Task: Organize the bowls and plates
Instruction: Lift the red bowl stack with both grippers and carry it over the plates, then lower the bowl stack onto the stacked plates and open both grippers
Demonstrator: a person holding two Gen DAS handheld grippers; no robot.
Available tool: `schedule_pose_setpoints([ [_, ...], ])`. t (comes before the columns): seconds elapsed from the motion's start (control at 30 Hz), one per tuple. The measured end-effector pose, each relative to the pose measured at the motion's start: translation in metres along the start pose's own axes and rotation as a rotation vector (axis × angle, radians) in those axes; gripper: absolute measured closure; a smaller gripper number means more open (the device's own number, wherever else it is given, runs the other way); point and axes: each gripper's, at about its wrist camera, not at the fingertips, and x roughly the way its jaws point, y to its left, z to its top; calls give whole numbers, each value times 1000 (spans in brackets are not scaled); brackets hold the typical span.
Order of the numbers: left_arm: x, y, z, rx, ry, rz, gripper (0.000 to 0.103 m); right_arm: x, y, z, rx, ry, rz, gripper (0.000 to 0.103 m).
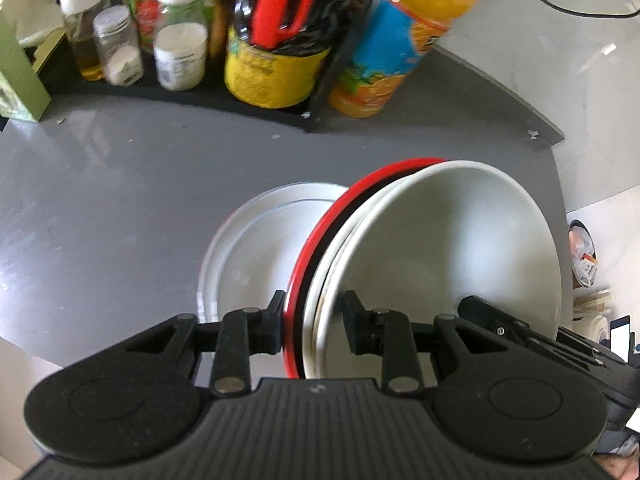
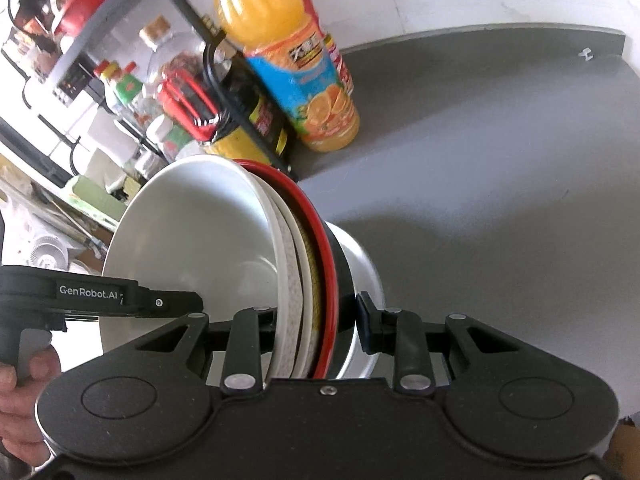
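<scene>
Bowls (image 1: 440,248) stacked and tilted on edge above a white plate (image 1: 248,248) on the grey counter (image 1: 100,208). Left gripper (image 1: 312,320) clamps the stack's rim; right gripper (image 2: 316,316) straddles it, contact unclear.

Orange juice bottle (image 1: 404,36): cap cut off by top edge. Shelf jars (image 2: 132,92): labels blurred. White plate (image 1: 256,248): right half hidden behind red-rimmed bowl (image 1: 316,248).

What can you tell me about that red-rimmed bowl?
The red-rimmed bowl looks glossy: red lip, black outside. It is tipped on edge, outermost in a nested stack with white bowls inside it, above a white plate on the grey counter. Both tongs, left and right, straddle the stack's rims.
</scene>
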Motion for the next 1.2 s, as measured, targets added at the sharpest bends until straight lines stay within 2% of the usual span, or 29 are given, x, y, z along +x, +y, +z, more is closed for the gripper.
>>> schedule_pose_setpoints([
  [0.4, 21, 37, 2, 16, 46, -52, 75, 25, 19, -18, 65, -1, -74, 74],
  [0.8, 43, 41, 15, 25, 73, -81, 75, 44, 7, -21, 150, 0, -115, 74],
  [1.03, 38, 38, 21, 19, 46, -100, 75, 47, 0, -20, 175, 20, -101, 73],
  [1.13, 32, 37, 23, 28, 20, -101, 71, 41, 8, -18, 136, -15, -107, 70],
  [1.2, 29, 35, 25, 28, 15, -98, 64, 36, 12, -15, 139, -33, -100, 59],
])
